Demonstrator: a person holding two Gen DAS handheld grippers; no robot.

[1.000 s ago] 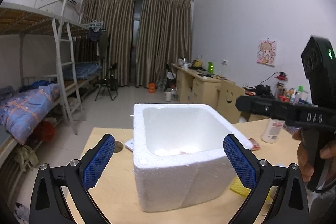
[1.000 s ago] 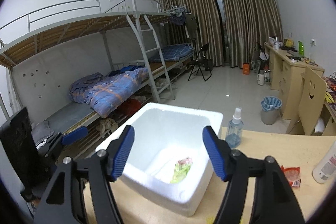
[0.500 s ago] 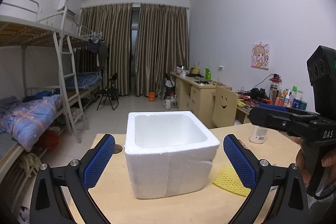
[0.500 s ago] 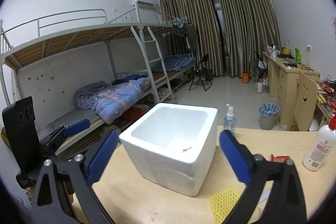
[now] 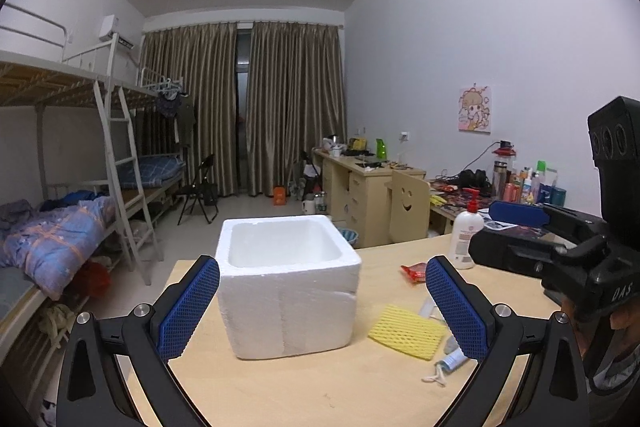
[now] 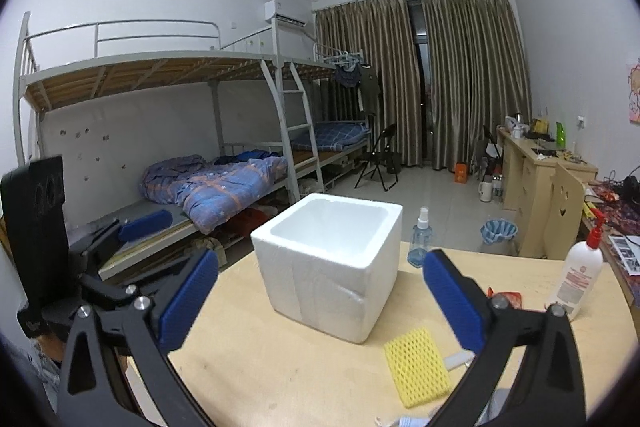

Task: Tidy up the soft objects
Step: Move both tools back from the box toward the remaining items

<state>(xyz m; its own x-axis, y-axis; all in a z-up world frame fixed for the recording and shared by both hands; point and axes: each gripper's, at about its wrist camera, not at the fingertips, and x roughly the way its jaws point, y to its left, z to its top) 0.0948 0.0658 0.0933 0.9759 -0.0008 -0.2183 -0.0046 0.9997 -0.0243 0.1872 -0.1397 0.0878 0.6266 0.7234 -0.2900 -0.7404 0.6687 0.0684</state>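
1. the white foam box [image 5: 288, 283] stands upright and open-topped on the wooden table [image 5: 320, 387], past the tips of both grippers and touched by neither.
2. the left gripper [image 5: 322, 303] has its jaws spread wide with nothing between the blue pads [image 5: 188, 307]; in its own view the box sits in the gap beyond them, closer to the left pad.
3. the right gripper [image 6: 320, 301] also stands wide open and empty; from its camera the box shows between the pads [image 6: 454, 301], a corner turned toward the lens.
4. a yellow foam net sleeve [image 5: 406, 331] lies flat on the table just right of the box, apart from it, near the left gripper's right finger; in the right wrist view it lies just inside the right finger.
5. a tube [image 5: 454, 359] with a white string lies beside the net's near corner.
6. a red packet [image 5: 414, 273] and a white pump bottle [image 5: 466, 235] stand further right; a small spray bottle [image 6: 420, 239] stands behind the box near the far table edge.
7. the near table surface in front of the box is bare wood; the table's left edge runs close to the box's left side, with floor and a bunk bed [image 6: 180, 131] beyond.
8. the box's inside floor cannot be seen from either camera.
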